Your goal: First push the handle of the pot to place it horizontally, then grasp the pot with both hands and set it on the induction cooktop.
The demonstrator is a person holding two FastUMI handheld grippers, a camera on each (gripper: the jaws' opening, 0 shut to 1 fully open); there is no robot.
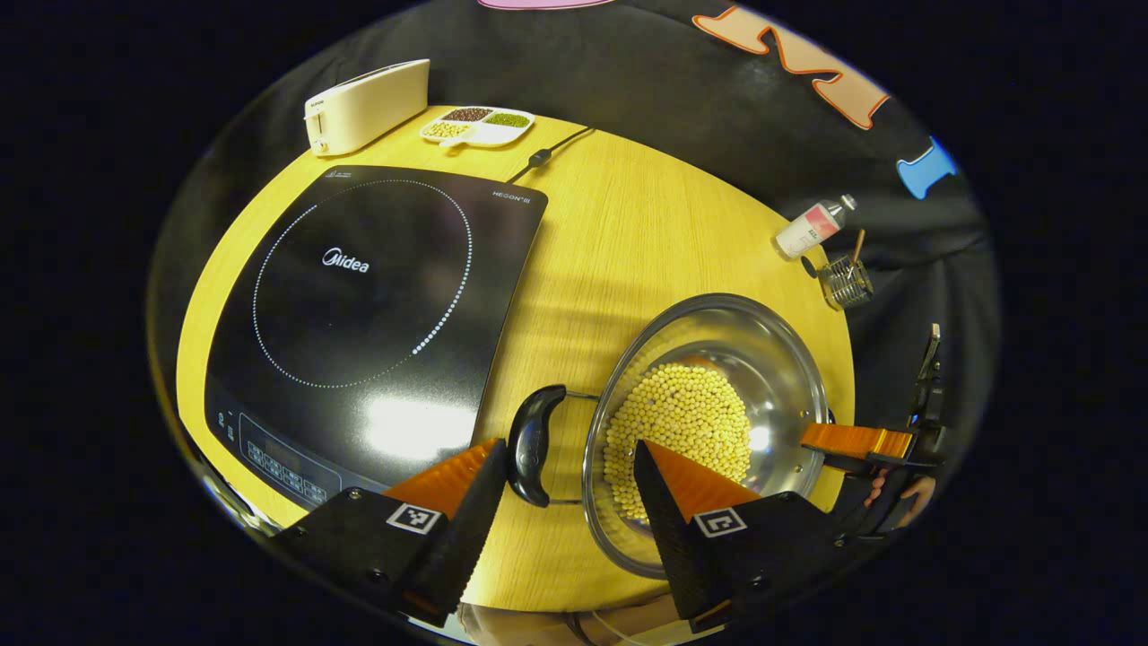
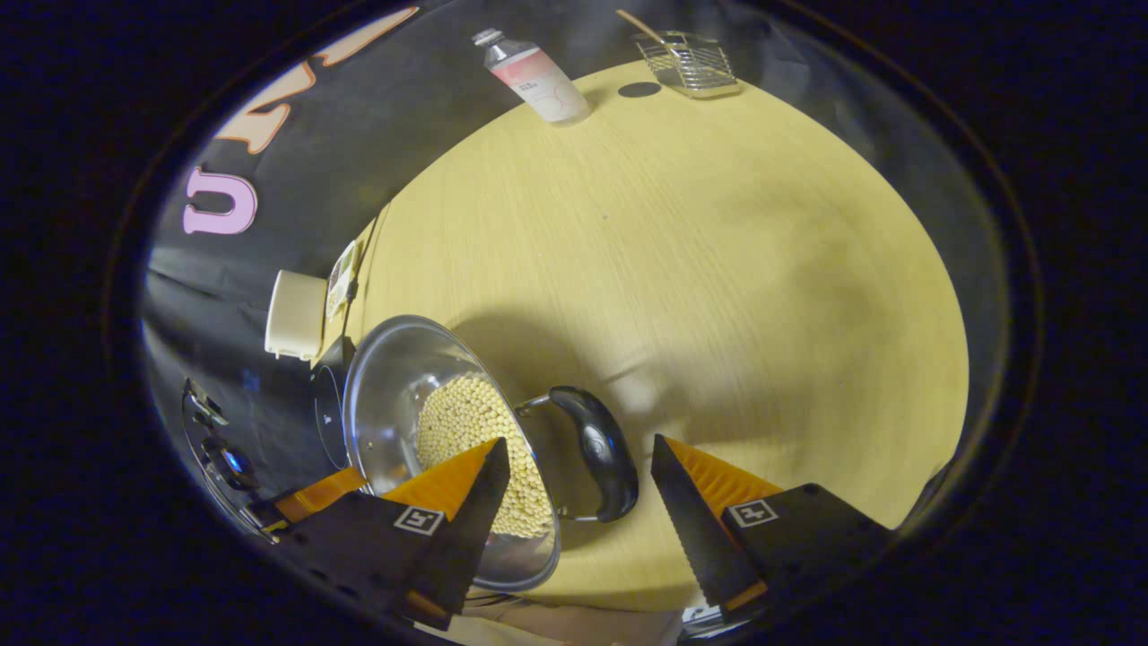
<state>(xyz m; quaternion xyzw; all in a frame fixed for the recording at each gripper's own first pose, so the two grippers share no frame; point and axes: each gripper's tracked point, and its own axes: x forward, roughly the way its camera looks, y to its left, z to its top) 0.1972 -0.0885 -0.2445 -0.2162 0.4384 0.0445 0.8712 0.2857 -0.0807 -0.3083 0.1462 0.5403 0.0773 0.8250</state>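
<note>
A steel pot (image 1: 780, 359) holding yellow beans stands on the wooden table to the right of the black induction cooktop (image 1: 359, 296). Its black left handle (image 1: 534, 444) lies flat between the orange fingers of my left gripper (image 1: 568, 446), which is open; the right-hand finger hangs over the beans. At the pot's far rim an orange finger (image 1: 856, 440) of the other gripper shows, with a hand behind it. In the right gripper view the pot (image 2: 395, 386) is at lower left. Its other black handle (image 2: 599, 453) sits between the spread fingers of my right gripper (image 2: 579, 441).
A cream toaster (image 1: 363, 103), a divided dish of beans (image 1: 480, 126) and a black cable (image 1: 547, 154) lie behind the cooktop. A bottle (image 1: 812, 229) and a wire basket (image 1: 846, 280) stand at the table's far right edge. Bare wood (image 2: 700, 269) stretches beyond the pot.
</note>
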